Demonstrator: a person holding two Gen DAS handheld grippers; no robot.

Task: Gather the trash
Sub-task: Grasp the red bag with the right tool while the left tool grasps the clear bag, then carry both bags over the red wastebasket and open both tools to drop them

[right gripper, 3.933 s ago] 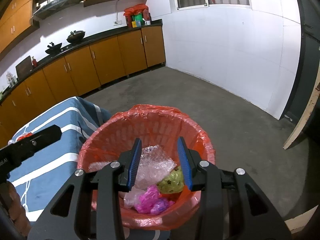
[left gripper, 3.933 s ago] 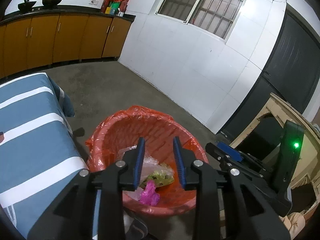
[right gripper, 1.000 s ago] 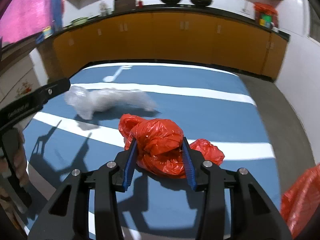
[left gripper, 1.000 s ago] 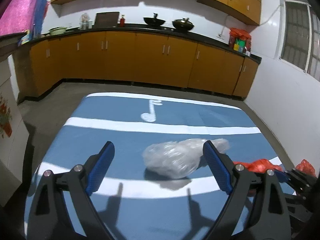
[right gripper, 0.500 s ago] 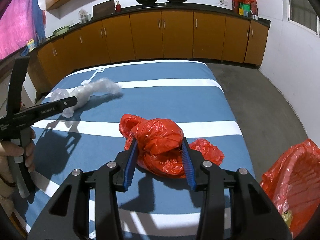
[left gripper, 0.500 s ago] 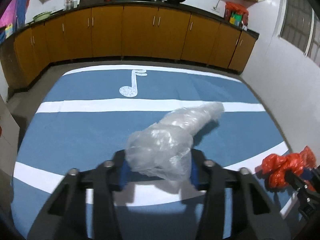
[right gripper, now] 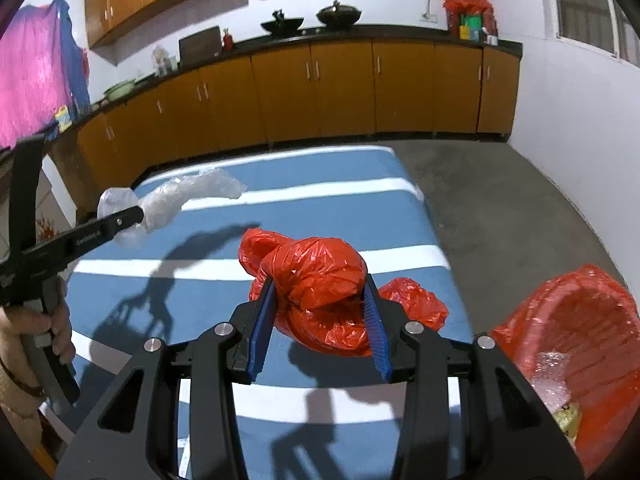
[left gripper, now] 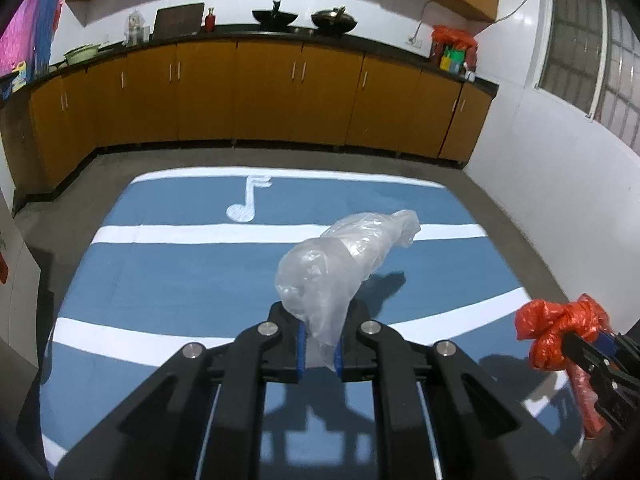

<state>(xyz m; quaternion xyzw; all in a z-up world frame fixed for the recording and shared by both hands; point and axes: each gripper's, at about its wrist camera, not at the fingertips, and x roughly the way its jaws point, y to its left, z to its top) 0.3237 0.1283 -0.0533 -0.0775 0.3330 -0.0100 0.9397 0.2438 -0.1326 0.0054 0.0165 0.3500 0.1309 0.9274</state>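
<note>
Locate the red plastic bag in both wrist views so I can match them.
Left wrist: red plastic bag at the right edge, low, held in the right tool.
Right wrist: red plastic bag centre frame, squeezed between the tool's blue pads.
Shared landmark: the two dark woks on the counter.

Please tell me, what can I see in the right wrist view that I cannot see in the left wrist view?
Only the right wrist view shows the bin lined in red beside the table, a hand on the left claw's handle, and a pink cloth. Only the left wrist view shows the white music note and the window. Both show the striped blue table, the clear plastic bag pinched in the left claw, and the red bag in the right claw.
</note>
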